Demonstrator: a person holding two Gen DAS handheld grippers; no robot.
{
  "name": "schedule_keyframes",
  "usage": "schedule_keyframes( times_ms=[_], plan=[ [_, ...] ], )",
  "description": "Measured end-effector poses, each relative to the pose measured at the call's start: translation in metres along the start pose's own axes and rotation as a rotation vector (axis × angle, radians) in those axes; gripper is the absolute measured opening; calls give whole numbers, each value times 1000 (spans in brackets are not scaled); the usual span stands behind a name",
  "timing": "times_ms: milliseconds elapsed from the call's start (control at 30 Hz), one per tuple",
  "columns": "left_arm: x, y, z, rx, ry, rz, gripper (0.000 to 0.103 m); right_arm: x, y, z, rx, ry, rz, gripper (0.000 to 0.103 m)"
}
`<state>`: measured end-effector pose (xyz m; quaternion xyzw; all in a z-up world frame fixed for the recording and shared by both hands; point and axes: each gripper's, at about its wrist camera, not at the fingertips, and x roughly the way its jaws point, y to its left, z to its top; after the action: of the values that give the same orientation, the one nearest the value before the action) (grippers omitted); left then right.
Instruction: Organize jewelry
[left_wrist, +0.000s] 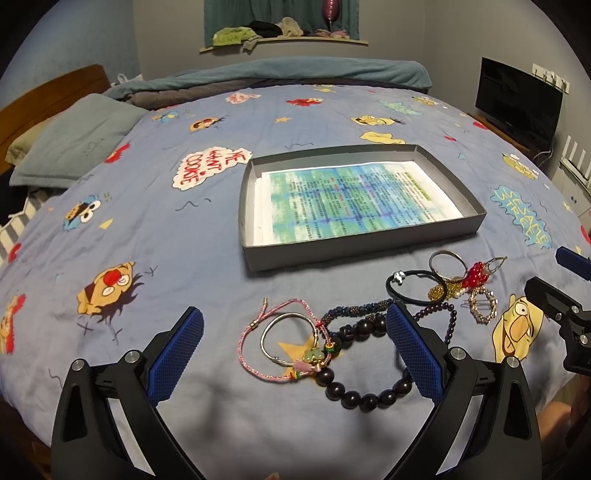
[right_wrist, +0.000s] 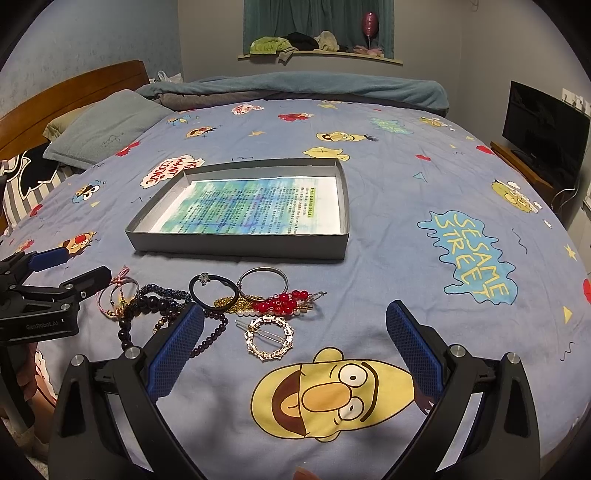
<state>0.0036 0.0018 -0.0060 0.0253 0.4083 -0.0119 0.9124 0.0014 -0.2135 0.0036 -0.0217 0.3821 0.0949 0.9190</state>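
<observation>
A pile of jewelry lies on the bed in front of a shallow grey box (left_wrist: 255, 258) (right_wrist: 236, 245) lined with printed paper. My left gripper (left_wrist: 295, 325) is open and empty, hovering above a silver bangle (left_wrist: 271, 332), a pink cord bracelet (left_wrist: 245, 339) and a dark bead bracelet (left_wrist: 369, 398). My right gripper (right_wrist: 295, 321) is open and empty, above a round gold hair clip (right_wrist: 269, 341). Red beads (right_wrist: 280, 303), a black hair tie (right_wrist: 213, 291) and a silver ring bangle (right_wrist: 263, 280) lie beyond it. The left gripper also shows in the right wrist view (right_wrist: 70, 266).
The bed is covered by a blue cartoon-print sheet (left_wrist: 166, 240). A grey pillow (left_wrist: 77, 140) and wooden headboard (right_wrist: 74, 88) are at the far left, folded blankets (left_wrist: 295, 74) at the back. A dark TV (right_wrist: 543, 125) stands on a stand at the right.
</observation>
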Motion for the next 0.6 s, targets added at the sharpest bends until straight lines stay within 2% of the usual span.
schedule_keyframes(
  times_ms=[600],
  plan=[
    [0, 0, 0, 2, 1, -1, 98, 4, 1, -2, -9, 5, 5, 97]
  ],
)
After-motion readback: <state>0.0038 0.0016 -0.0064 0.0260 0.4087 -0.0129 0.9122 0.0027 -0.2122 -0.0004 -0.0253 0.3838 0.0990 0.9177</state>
